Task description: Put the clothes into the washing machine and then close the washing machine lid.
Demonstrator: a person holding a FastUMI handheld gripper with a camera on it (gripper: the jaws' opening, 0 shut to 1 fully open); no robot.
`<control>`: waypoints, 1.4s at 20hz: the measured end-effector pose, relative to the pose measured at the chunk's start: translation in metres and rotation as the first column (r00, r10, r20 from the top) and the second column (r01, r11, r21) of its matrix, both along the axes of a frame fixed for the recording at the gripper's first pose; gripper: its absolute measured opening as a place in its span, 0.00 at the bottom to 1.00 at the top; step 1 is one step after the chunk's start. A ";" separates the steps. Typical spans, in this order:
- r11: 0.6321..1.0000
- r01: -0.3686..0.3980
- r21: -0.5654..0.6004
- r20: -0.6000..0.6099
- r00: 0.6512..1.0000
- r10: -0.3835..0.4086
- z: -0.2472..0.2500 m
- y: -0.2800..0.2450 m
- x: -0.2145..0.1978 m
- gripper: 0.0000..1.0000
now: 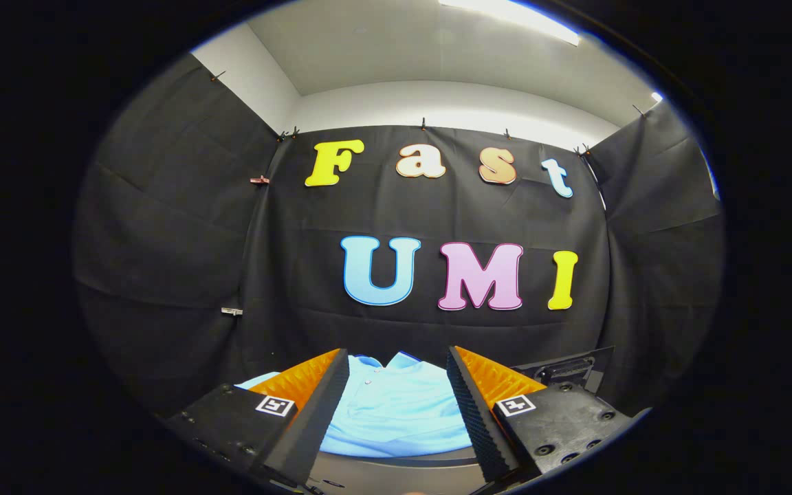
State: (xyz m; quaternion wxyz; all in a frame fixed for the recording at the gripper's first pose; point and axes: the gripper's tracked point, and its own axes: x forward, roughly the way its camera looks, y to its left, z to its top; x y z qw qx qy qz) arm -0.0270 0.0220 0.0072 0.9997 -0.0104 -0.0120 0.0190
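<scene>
A light blue collared shirt (396, 405) lies folded flat on a dark surface just ahead of and below my fingers. My gripper (397, 375) is open, its two black-and-orange fingers (313, 392) standing wide apart with the shirt showing in the gap between them, and neither finger pressing on it. To the right, beyond the right finger, a dark panel with a recessed handle (564, 369) sticks up; it looks like part of the washing machine, though I cannot tell which part.
Black cloth walls (176, 261) close the booth off at the back and on both sides. A dark grey ledge (396, 471) runs across under the fingers, nearer than the shirt.
</scene>
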 end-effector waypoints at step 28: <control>0.997 -0.072 -0.034 -0.215 0.975 0.063 -0.030 0.032 0.090 0.91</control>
